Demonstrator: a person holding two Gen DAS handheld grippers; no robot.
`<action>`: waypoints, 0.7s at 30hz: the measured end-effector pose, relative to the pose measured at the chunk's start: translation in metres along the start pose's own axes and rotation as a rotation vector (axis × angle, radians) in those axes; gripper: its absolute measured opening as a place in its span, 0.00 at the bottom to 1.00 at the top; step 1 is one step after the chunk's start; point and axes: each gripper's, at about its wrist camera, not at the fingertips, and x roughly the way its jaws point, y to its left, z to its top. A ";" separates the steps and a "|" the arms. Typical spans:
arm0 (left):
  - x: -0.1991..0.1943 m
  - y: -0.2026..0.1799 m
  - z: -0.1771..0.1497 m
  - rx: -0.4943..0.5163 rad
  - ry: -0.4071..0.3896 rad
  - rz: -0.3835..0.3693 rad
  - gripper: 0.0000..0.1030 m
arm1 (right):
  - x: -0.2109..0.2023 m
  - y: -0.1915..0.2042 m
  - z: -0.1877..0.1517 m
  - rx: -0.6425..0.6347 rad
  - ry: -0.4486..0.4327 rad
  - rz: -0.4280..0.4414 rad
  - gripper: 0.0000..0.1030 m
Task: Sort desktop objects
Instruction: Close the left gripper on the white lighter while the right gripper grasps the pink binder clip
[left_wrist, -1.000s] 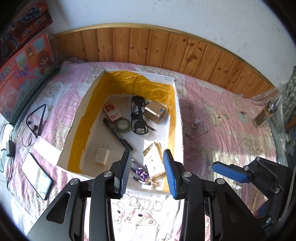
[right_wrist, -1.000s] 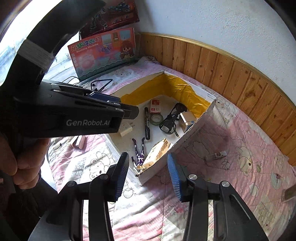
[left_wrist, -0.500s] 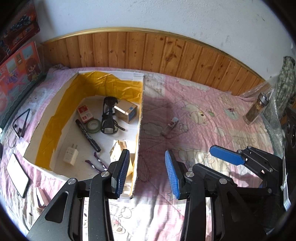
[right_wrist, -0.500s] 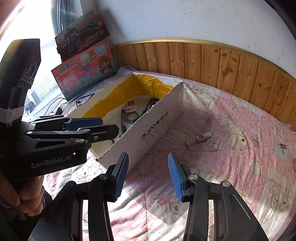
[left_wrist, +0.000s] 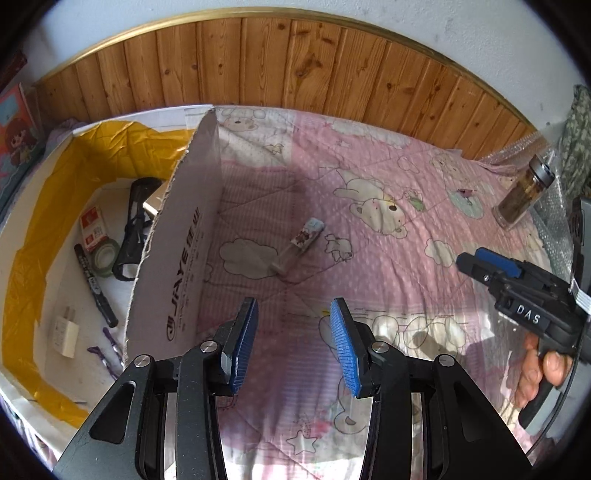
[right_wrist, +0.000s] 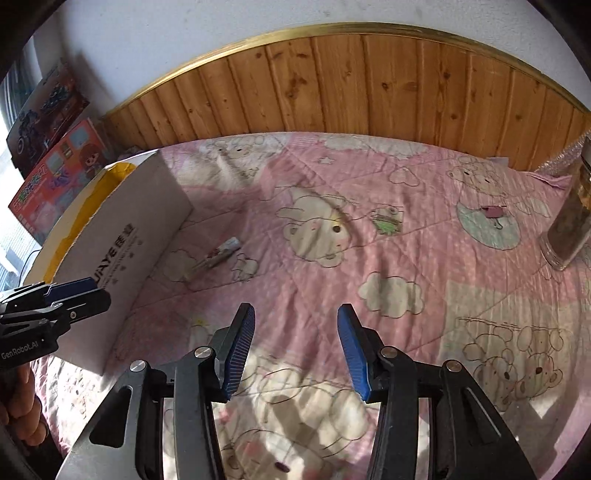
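Left wrist view: left hand-held gripper (left_wrist: 293, 345) w/ jaws apart, nothing between them, hovering over the pink cartoon quilt (left_wrist: 388, 258). 1 s ago it was aimed down into the cardboard box (left_wrist: 177, 258); now the view has swung right, so the box sits at the left edge w/ its printed side wall facing the camera. Box contents visible past the wall: black glasses (left_wrist: 133, 229), tape roll (left_wrist: 105, 254), black marker (left_wrist: 94, 288), white charger plug (left_wrist: 66, 332), small red-white carton (left_wrist: 92, 225). The small tube (left_wrist: 301, 240) lies on the quilt just right of the box wall, ahead of the fingertips, not touching the box; earlier it was far off to the right in frame. Glass jar (left_wrist: 524, 195) stands upright at far right. Right hand-held gripper (left_wrist: 491, 264) comes in from the right edge, held by a hand; can't tell its opening from this view.

Right wrist view: right hand-held gripper (right_wrist: 295, 347) released, jaws wide, empty, above the quilt (right_wrist: 369, 240). 0.5 s ago the box (right_wrist: 122, 258) filled centre-left; now it's pushed to the left edge and its inside is barely seen. Tube (right_wrist: 218, 254) is ahead-left of the fingertips, near the box wall. Small pink clip (right_wrist: 493, 212) lies on the quilt at the right, near the jar (right_wrist: 569, 225). Left hand-held gripper (right_wrist: 70, 295) pokes in at left edge.
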 end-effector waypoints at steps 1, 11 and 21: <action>0.006 0.001 0.003 -0.012 0.003 -0.004 0.42 | 0.002 -0.015 0.005 0.017 -0.005 -0.031 0.49; 0.057 -0.003 0.019 -0.022 0.024 0.007 0.42 | 0.045 -0.151 0.056 0.077 -0.006 -0.277 0.56; 0.091 0.006 0.029 -0.017 0.030 0.038 0.42 | 0.108 -0.213 0.090 0.049 0.020 -0.369 0.58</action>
